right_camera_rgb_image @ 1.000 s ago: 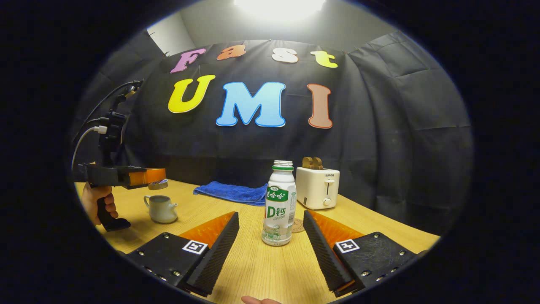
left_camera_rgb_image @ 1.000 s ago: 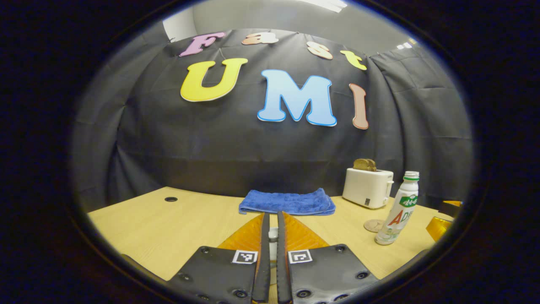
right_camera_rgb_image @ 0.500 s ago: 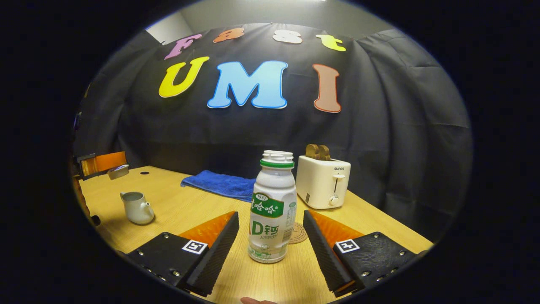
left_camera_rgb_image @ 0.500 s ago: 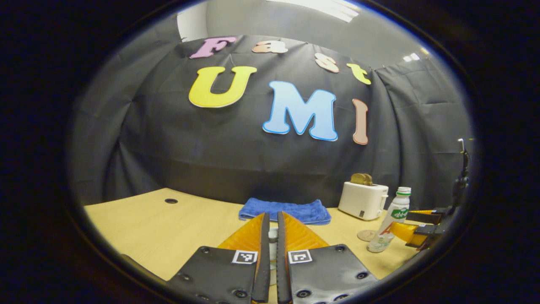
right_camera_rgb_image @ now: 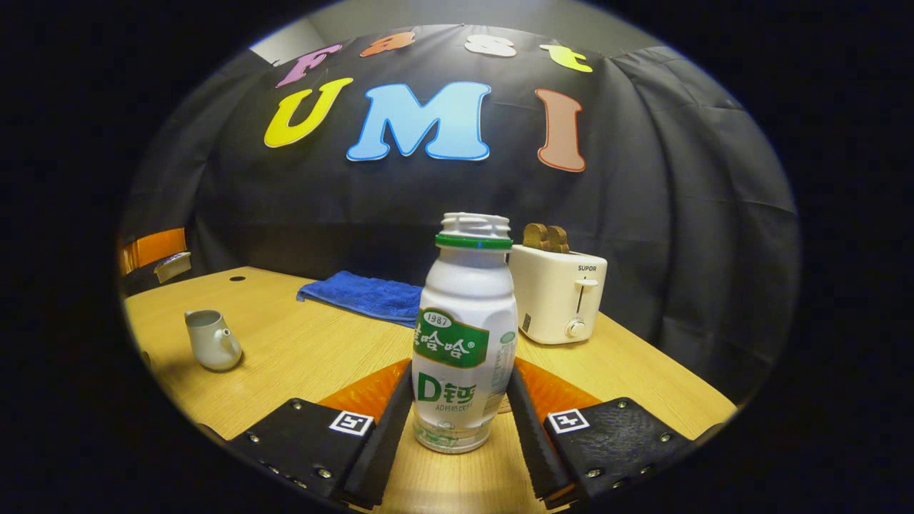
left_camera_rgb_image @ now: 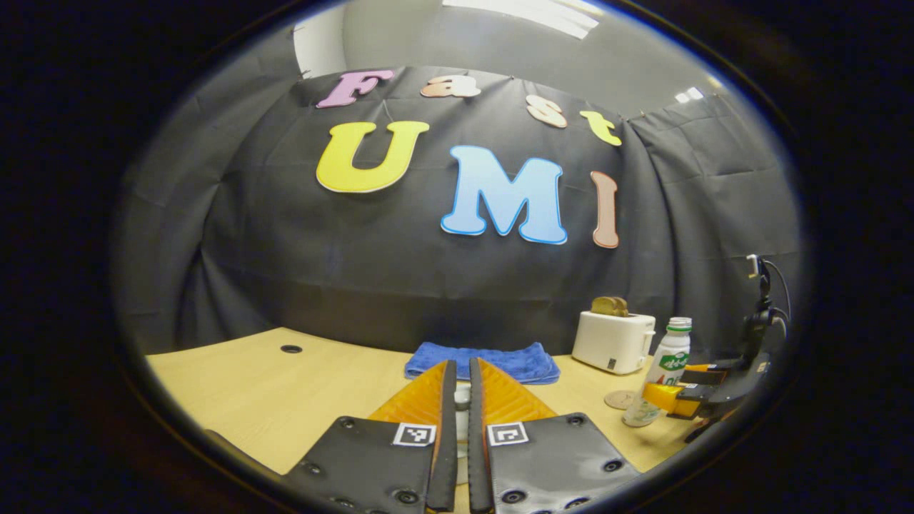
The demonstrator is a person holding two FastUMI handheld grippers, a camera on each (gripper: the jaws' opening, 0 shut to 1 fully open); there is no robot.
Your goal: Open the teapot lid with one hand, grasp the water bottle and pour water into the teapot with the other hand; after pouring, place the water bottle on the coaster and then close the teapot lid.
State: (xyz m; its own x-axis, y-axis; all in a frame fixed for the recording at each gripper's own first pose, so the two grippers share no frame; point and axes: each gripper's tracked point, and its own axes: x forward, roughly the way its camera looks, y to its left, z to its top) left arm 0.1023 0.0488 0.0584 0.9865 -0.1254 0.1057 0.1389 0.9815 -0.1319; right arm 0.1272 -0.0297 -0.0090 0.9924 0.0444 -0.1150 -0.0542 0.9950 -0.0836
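In the right gripper view the white water bottle [right_camera_rgb_image: 465, 335], uncapped with a green neck ring, stands on the table between my right gripper's [right_camera_rgb_image: 460, 378] fingers, and both press on its lower sides. The pale teapot [right_camera_rgb_image: 210, 348] sits open at the left, spout toward me. My left gripper [left_camera_rgb_image: 460, 365] is shut on the small pale teapot lid [left_camera_rgb_image: 462, 401], held above the table. Far left in the right gripper view, that left gripper [right_camera_rgb_image: 151, 251] hangs with the lid [right_camera_rgb_image: 172, 265] in it. The left gripper view shows the bottle [left_camera_rgb_image: 664, 368] at the right, next to the round coaster [left_camera_rgb_image: 618, 399].
A white toaster [right_camera_rgb_image: 560, 300] with toast in it stands behind the bottle. A folded blue towel [right_camera_rgb_image: 360, 294] lies along the back wall. The wooden table [left_camera_rgb_image: 271, 396] has a cable hole [left_camera_rgb_image: 290, 349] at the back left.
My right gripper moved forward around the bottle and its fingers closed in against the bottle's sides. The left gripper kept the lid and barely shifted.
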